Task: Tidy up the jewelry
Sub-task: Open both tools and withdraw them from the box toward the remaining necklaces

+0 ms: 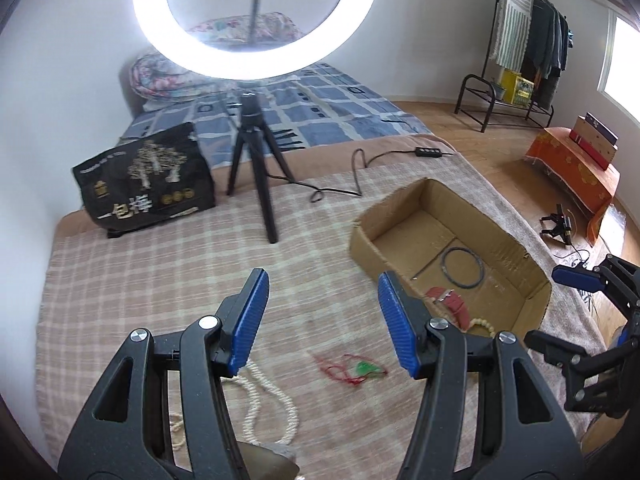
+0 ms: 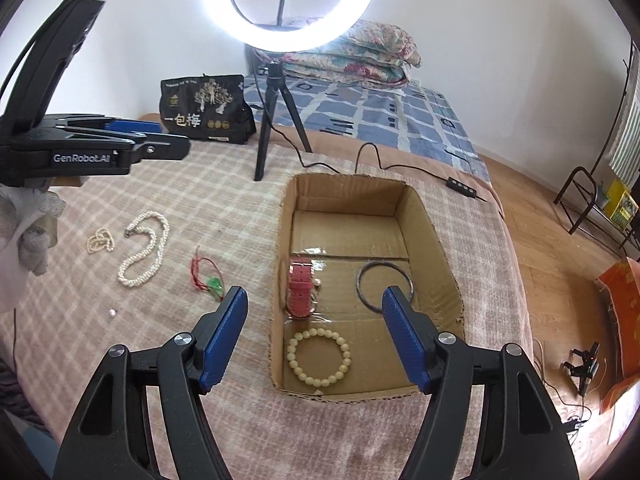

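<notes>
One red watch in cardboard box, strap running lengthwise, away from camera

"GenRobot.AI" in white on the black side of the left hand-held gripper. "一包梅" in white on the black bag just left of the ring light tripod, under gold tree artwork. Small print along the bag's top unreadable.

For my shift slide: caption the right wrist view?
Open right claw above cardboard box holding watch, bead bracelet, ring bangle.
</notes>
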Available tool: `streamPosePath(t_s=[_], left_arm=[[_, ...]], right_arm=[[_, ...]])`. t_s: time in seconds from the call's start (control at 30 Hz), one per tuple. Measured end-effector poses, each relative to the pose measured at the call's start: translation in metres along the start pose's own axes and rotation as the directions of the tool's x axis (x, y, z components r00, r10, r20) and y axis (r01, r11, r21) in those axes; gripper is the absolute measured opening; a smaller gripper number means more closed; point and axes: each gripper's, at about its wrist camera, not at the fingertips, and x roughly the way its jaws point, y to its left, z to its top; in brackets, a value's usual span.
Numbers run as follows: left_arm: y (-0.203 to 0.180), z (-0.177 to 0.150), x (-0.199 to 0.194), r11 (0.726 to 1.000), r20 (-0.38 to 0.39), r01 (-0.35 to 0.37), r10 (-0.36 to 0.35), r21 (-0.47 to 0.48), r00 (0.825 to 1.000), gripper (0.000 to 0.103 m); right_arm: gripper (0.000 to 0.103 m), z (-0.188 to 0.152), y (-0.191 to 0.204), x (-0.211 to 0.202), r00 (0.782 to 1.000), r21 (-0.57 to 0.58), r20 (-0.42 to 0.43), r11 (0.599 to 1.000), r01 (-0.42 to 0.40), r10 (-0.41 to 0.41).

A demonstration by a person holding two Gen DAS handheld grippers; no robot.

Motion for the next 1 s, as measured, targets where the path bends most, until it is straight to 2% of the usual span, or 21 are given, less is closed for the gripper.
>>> streamPosePath(t_s=[0.27, 0.47, 0.57, 0.8, 1.0], left_arm=[[0.055, -0.022, -0.036, 0.996, 0.011, -0.08, 0.08, -0.041, 0.997, 0.058], [0.097, -0.048, -0.05, 0.99, -0.015, -0.109, 0.108, -0.085, 0.994, 0.058], [0.122, -0.064, -0.05, 0.985, -0.044, -0.105, 0.099, -0.141, 0.994, 0.058], [0.16, -0.095, -0.037, 0.975, -0.122, -0.059, 0.033, -0.215, 0.992, 0.058], [0.169, -0.116, -0.021, 0.976, -0.19, -0.023, -0.019, -0.218, 0.982, 0.058]], right_arm=[[0.069, 0.008, 0.029, -0.008, 0.997, -0.024, 0.036, 0.997, -0.071, 0.071], [0.069, 0.004, 0.06, -0.007, 0.99, -0.078, 0.051, 0.989, -0.125, 0.129], [0.069, 0.0, 0.082, -0.004, 0.988, -0.121, 0.045, 0.982, -0.143, 0.149], [0.069, -0.013, 0.131, 0.011, 0.975, -0.166, -0.045, 0.961, -0.223, 0.218], [0.069, -0.027, 0.167, 0.026, 0.956, -0.182, -0.112, 0.941, -0.286, 0.269]])
